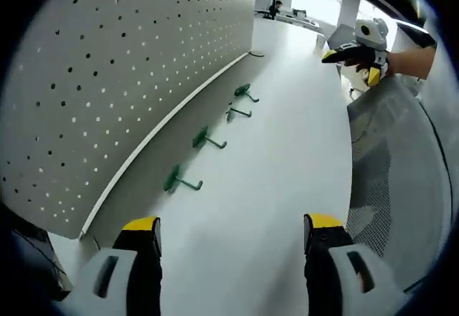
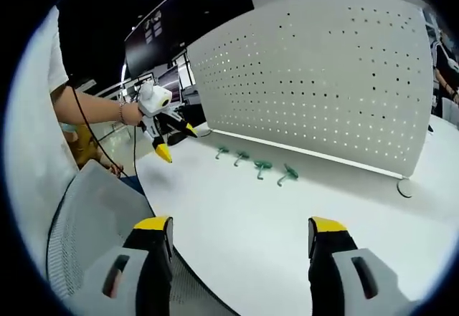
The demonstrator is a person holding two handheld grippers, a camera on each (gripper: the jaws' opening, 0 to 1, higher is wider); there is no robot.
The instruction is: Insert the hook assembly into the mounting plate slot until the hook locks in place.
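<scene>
The left claw (image 1: 233, 233) holds its two yellow-tipped jaws wide apart with nothing between them. The right claw (image 2: 240, 237) does the same, jaws spread and bare. In the left gripper view the right claw (image 1: 358, 58) hangs raised in the air at the end of a bare forearm (image 1: 412, 59); in the right gripper view the left claw (image 2: 172, 140) hangs likewise, carried by a hand (image 2: 133, 113).

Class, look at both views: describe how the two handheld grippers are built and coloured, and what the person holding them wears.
The left gripper and right gripper match: pale grey moulded jaws with slotted holes, black fingers and yellow tips. The person wears a white short sleeve and a wristband; a thin dark cable hangs by the arm.
</scene>
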